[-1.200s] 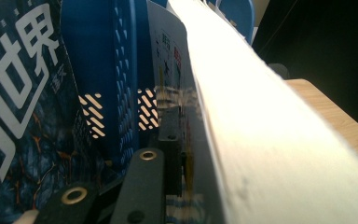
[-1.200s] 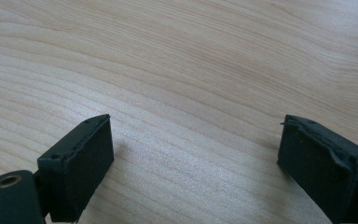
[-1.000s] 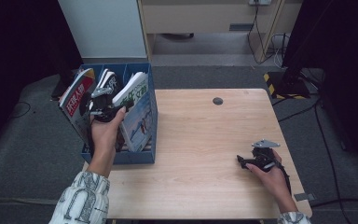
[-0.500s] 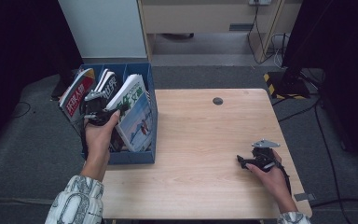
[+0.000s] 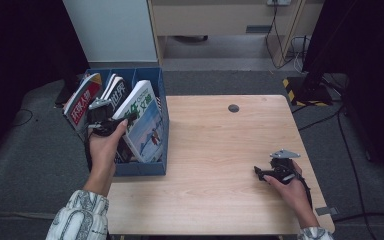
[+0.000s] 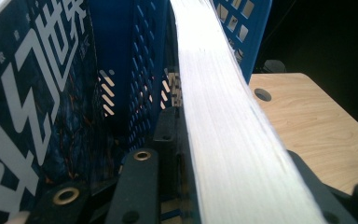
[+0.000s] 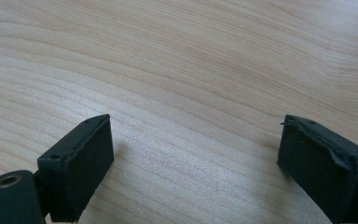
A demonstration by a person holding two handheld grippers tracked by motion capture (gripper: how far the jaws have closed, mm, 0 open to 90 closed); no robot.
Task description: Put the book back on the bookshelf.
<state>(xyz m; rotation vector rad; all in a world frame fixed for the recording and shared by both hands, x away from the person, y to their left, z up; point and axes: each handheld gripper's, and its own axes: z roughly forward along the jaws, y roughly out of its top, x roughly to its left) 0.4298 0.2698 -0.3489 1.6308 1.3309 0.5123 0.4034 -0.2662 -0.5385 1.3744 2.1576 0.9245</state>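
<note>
The thick white-paged magazine (image 6: 223, 121), just being released, is seen between the left gripper (image 5: 101, 121) jaws in the blue slotted plastic file box (image 5: 152, 167); the right gripper (image 7: 196, 163) is spread empty over the pale wooden table (image 5: 215, 150).

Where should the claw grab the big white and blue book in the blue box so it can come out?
Probably by its top edge. The white and blue book leans in the blue box with only that upper part sticking out, and other books crowd its left side. Come from above, one pad on each cover. The left claw is already there, with the book's page edge between its jaws.
</note>
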